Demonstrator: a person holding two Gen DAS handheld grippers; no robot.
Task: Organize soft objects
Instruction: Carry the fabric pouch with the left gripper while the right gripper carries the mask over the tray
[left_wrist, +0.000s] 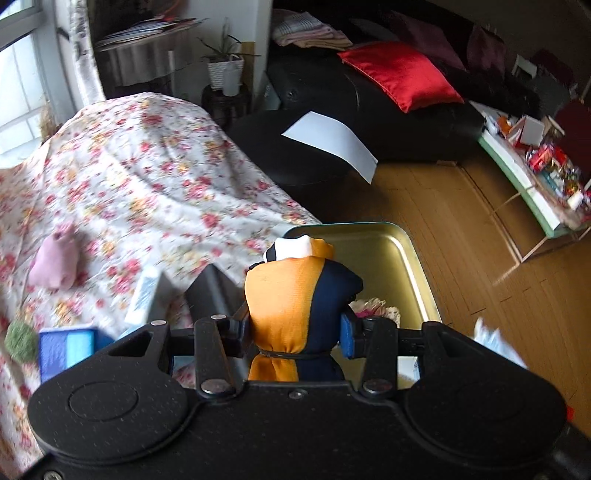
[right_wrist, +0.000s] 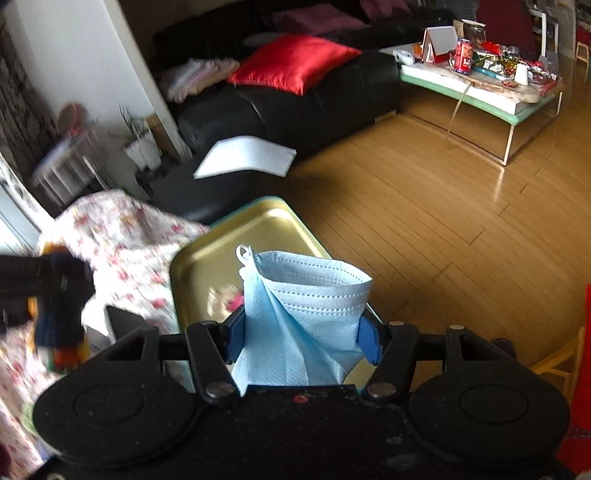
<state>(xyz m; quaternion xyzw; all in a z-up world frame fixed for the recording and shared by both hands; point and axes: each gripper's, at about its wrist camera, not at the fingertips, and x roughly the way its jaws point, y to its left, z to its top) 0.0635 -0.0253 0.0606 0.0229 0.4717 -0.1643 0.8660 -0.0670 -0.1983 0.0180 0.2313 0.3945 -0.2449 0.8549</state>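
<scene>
My left gripper (left_wrist: 295, 328) is shut on an orange, navy and white cloth pouch (left_wrist: 291, 295), held above the near end of a gold metal tray (left_wrist: 410, 266). My right gripper (right_wrist: 301, 336) is shut on a light blue face mask (right_wrist: 306, 317), held over the same tray (right_wrist: 207, 258). A small floral soft item (left_wrist: 376, 308) lies in the tray; it also shows blurred in the right wrist view (right_wrist: 225, 299). A pink soft pouch (left_wrist: 55, 262) and a green fuzzy ball (left_wrist: 20, 339) lie on the flowered cloth (left_wrist: 147, 184). The left gripper with its pouch shows blurred at the left of the right wrist view (right_wrist: 55, 295).
A blue box (left_wrist: 66, 349) and a white-blue item (left_wrist: 146, 291) lie on the flowered cloth. Beyond are a black sofa (left_wrist: 369, 122) with a red cushion (left_wrist: 402, 74) and white sheet (left_wrist: 332, 142), wooden floor (right_wrist: 424, 221), and a cluttered low table (right_wrist: 480, 85).
</scene>
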